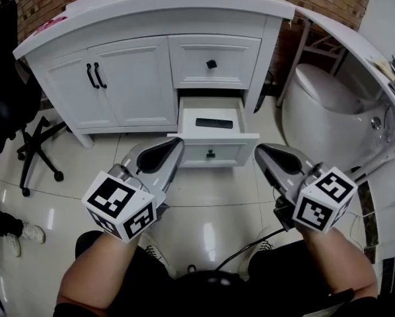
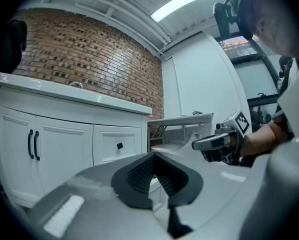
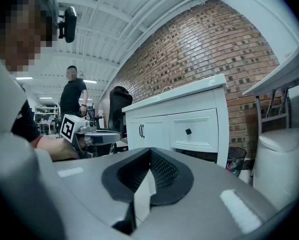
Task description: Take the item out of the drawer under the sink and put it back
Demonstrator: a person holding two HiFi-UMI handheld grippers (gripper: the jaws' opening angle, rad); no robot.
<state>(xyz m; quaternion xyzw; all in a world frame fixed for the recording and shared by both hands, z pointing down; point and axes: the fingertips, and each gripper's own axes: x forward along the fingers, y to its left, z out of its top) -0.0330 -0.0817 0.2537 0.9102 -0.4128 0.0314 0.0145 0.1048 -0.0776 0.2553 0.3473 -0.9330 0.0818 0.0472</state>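
Right now, in the head view, the lower drawer (image 1: 184, 129) of the vanity (image 1: 138, 91) stands pulled out. The item (image 1: 214, 123), a flat dark slab, lies crosswise on the drawer's floor toward the back, clear of the side walls. Your left gripper (image 1: 176, 142) and right gripper (image 1: 259, 150) hang over the floor tiles (image 1: 204, 197), one at each side of the drawer front. Both are short of the opening and touch nothing.

Next, the left gripper view shows its two ribbed pads pressed together at the tip with nothing between them. It points past the cabinet doors rather than down into the drawer, so you would need to tilt it before it could reach anything.

Then the right gripper view shows the same thing: jaws closed tip to tip and empty, aimed level at the cabinet front.

So the step in hand looks like the reach and pick, and I'd judge one gripper is enough for it. Spread the jaws before you enter the drawer, not inside it. Come in from above and in front, because the upper drawer (image 1: 214, 61) overhangs the back of the opening and leaves little headroom there. The slab sits low, so bring the tips right down to the drawer floor and straddle its narrow width. Close on it squarely, since a skewed pinch on something this thin is likely to make it skate away.
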